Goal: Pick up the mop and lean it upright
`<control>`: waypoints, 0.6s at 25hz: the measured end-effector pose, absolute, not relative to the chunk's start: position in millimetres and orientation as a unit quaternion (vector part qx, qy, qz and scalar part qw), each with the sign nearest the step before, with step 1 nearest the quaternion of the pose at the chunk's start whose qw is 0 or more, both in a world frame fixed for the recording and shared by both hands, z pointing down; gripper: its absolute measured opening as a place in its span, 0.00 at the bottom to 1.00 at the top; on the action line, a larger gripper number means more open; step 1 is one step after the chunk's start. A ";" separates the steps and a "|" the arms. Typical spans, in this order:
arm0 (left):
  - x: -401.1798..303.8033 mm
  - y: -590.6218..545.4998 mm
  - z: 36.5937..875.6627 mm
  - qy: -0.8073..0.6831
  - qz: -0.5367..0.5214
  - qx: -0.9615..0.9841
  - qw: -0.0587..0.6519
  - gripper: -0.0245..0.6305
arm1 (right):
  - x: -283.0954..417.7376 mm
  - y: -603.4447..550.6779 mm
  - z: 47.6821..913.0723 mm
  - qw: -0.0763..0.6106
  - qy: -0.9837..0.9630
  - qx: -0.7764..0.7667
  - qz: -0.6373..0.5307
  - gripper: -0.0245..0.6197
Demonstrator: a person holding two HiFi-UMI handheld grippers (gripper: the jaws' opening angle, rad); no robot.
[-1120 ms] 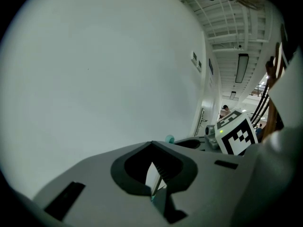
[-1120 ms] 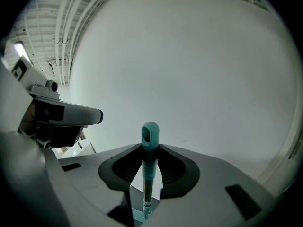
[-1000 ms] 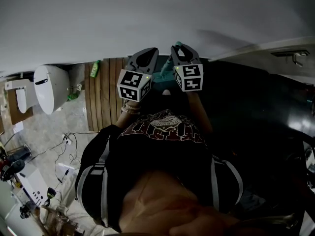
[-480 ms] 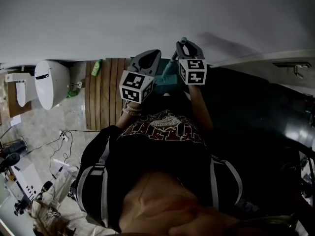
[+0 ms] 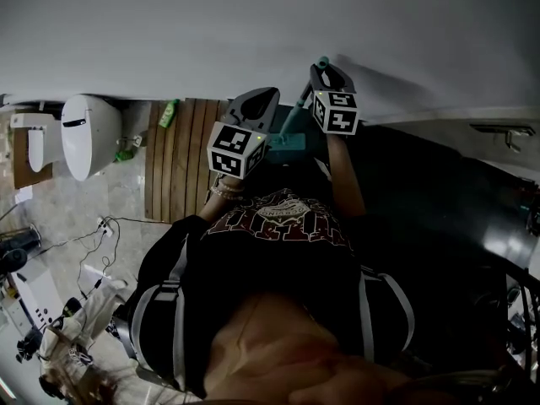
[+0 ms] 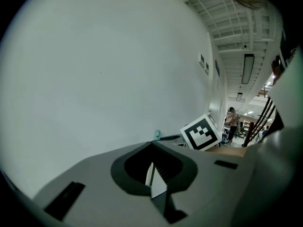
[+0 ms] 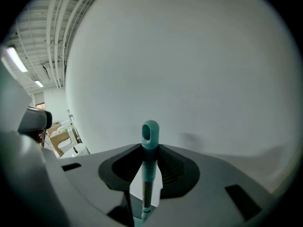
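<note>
The mop has a teal handle end with a hanging loop on a thin metal shaft. In the right gripper view it stands upright between the jaws of my right gripper, which is shut on it just below the loop. In the head view the right gripper is raised close to the white wall, the mop's teal tip pokes out above it, and a teal mop part shows lower down. My left gripper hangs beside it to the left, shut and holding nothing.
A white wall fills the space ahead. A wooden slat mat with a green bottle lies to the left, beyond it a white toilet. Cables trail on the floor. A dark surface is at the right.
My right gripper has risen and moved right toward the wall, taking the mop handle with it. The left gripper has shifted only slightly.
</note>
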State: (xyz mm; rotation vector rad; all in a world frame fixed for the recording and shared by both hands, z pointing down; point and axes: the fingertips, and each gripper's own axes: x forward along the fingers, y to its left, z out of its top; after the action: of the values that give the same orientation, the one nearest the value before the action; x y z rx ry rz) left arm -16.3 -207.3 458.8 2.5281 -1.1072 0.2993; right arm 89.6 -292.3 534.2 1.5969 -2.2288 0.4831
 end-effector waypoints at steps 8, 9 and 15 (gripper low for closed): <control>-27.8 -213.4 457.5 -0.399 0.105 0.892 0.183 0.11 | 81.7 -306.2 534.5 0.177 -0.788 0.564 0.172 0.21; -28.1 -213.5 457.6 -0.399 0.105 0.892 0.183 0.11 | 81.6 -307.1 534.8 0.177 -0.788 0.564 0.172 0.21; -34.9 -217.5 457.5 -0.401 0.103 0.892 0.181 0.11 | 78.1 -314.5 537.3 0.176 -0.787 0.565 0.174 0.21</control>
State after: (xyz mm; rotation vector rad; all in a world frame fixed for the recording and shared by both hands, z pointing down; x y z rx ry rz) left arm -34.9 -217.5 457.5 2.5200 -1.1323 0.2896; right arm 78.1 -314.5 537.3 1.6009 -2.2275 0.4933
